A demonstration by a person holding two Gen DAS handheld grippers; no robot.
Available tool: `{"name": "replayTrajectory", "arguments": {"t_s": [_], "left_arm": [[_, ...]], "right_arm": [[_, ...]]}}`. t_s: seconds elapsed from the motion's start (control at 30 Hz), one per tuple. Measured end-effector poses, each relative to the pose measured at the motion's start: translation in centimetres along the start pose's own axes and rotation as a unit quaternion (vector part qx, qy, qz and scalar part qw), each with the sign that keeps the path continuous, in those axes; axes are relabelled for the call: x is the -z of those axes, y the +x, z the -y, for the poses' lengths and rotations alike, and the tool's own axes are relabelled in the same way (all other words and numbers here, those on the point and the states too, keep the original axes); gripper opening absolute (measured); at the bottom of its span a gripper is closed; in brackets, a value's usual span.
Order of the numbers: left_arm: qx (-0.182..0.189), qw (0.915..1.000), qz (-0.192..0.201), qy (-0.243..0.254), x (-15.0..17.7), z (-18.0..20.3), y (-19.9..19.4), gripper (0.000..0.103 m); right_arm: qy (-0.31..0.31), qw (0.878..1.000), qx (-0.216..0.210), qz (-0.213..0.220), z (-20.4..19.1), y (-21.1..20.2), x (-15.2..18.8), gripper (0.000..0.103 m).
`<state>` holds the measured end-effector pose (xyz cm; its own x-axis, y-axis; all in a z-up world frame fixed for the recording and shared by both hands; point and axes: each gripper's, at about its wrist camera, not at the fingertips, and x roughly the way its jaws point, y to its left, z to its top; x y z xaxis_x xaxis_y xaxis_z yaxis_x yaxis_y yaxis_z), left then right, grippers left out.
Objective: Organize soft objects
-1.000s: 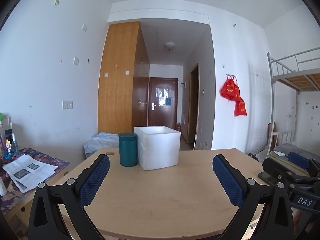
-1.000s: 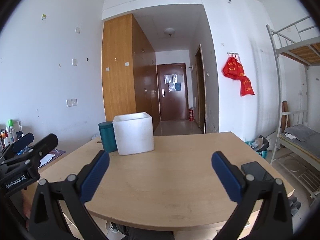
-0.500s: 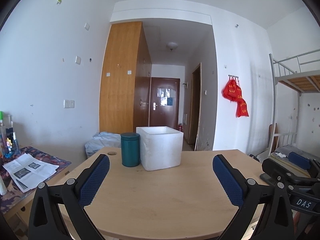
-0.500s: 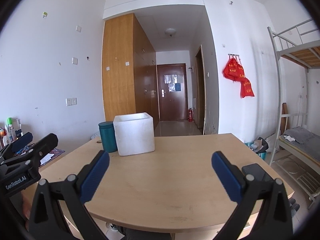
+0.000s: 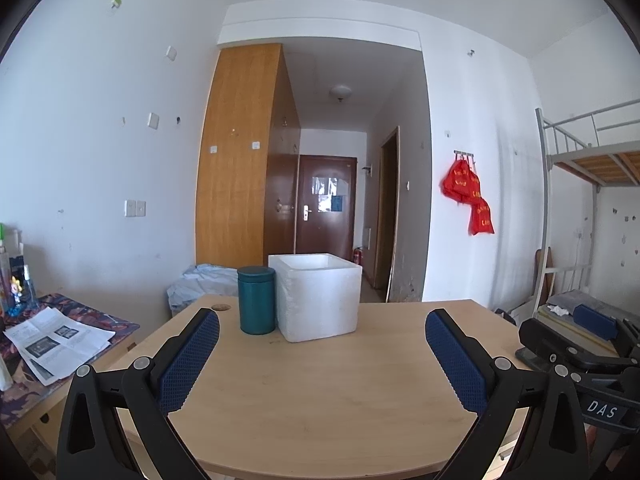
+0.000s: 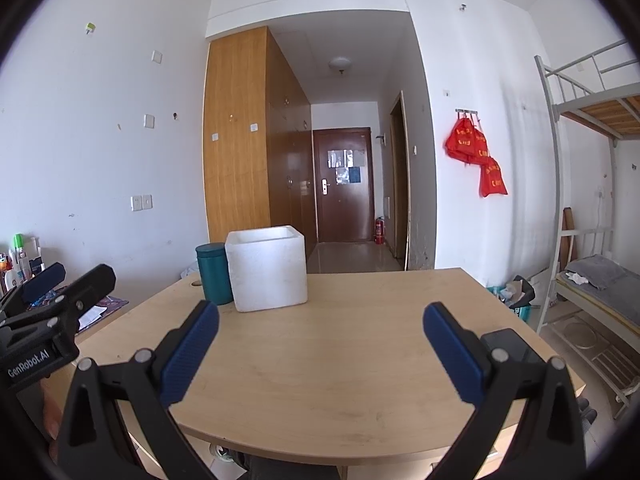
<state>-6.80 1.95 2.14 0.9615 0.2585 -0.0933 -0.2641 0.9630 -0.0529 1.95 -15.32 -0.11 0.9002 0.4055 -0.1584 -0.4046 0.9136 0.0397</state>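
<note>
Left gripper (image 5: 322, 330): jaws spread wide, nothing between them, held above the near edge of the wooden table (image 5: 320, 400). Right gripper (image 6: 320, 324): likewise released and empty. A white foam box (image 5: 318, 296) stands at 12 o'clock on the far half of the table, its left side touching a teal canister (image 5: 256, 300). A black phone (image 6: 510, 344) lies at 3 o'clock near the right edge.

Canister (image 5: 256, 300) left of box (image 5: 318, 297), touching, on table (image 5: 320, 392).
</note>
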Motion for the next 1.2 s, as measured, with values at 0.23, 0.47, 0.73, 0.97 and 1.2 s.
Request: {"name": "replayTrajectory", "arguments": {"t_s": [0.23, 0.47, 0.73, 0.97, 1.2], "left_arm": [[-0.004, 1.0000, 0.001, 0.000, 0.02, -0.20, -0.03, 0.103], [-0.004, 1.0000, -0.001, 0.002, 0.04, -0.16, 0.06, 0.103], [-0.003, 1.0000, -0.002, 0.004, 0.14, -0.05, 0.22, 0.103], [-0.002, 1.0000, -0.003, 0.009, 0.23, 0.02, 0.26, 0.103], [-0.002, 0.9999, -0.005, 0.016, 0.36, 0.24, 0.39, 0.103]], "right_arm": [[-0.003, 1.000, 0.000, 0.001, -0.05, -0.30, -0.09, 0.103], [-0.001, 1.000, 0.002, 0.001, 0.08, -0.33, -0.22, 0.103], [-0.002, 1.000, 0.003, 0.006, -0.17, -0.45, -0.34, 0.103], [-0.003, 1.000, 0.003, 0.004, -0.24, -0.33, -0.30, 0.103], [-0.002, 1.000, 0.005, 0.004, -0.16, -0.40, -0.30, 0.103]]}}
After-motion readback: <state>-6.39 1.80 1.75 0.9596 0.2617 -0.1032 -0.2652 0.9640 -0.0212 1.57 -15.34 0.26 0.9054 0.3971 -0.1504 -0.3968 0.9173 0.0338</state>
